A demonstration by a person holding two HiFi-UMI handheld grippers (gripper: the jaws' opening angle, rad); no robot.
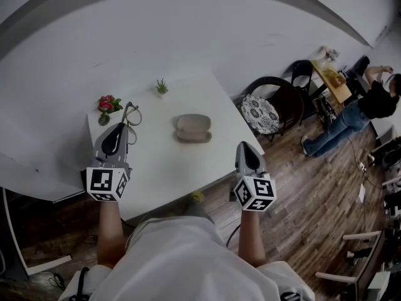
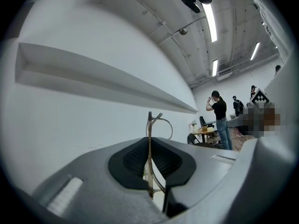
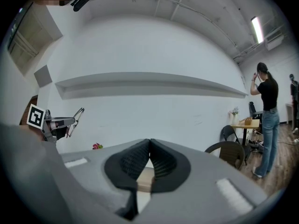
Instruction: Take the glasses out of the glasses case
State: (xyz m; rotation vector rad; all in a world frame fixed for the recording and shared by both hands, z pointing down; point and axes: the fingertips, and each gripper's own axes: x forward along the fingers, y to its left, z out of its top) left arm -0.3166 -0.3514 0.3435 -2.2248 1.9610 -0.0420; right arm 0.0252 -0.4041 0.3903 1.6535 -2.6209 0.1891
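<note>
A tan glasses case (image 1: 193,128) lies in the middle of the white table (image 1: 163,168); whether its lid is up I cannot tell. My left gripper (image 1: 124,126) is raised over the table's left part and is shut on thin wire-framed glasses (image 1: 131,113). In the left gripper view the frame (image 2: 149,139) stands upright, pinched between the pads (image 2: 135,160). The right gripper view shows those glasses (image 3: 74,119) at the far left. My right gripper (image 1: 244,147) hovers by the table's right edge; its jaws (image 3: 150,158) touch with nothing between them.
Red flowers (image 1: 108,104) and a small green plant (image 1: 161,88) stand at the table's far edge. A dark chair with a patterned cushion (image 1: 262,111) is right of the table. A person (image 1: 357,115) stands far right near another table (image 1: 332,80). A white wall lies behind.
</note>
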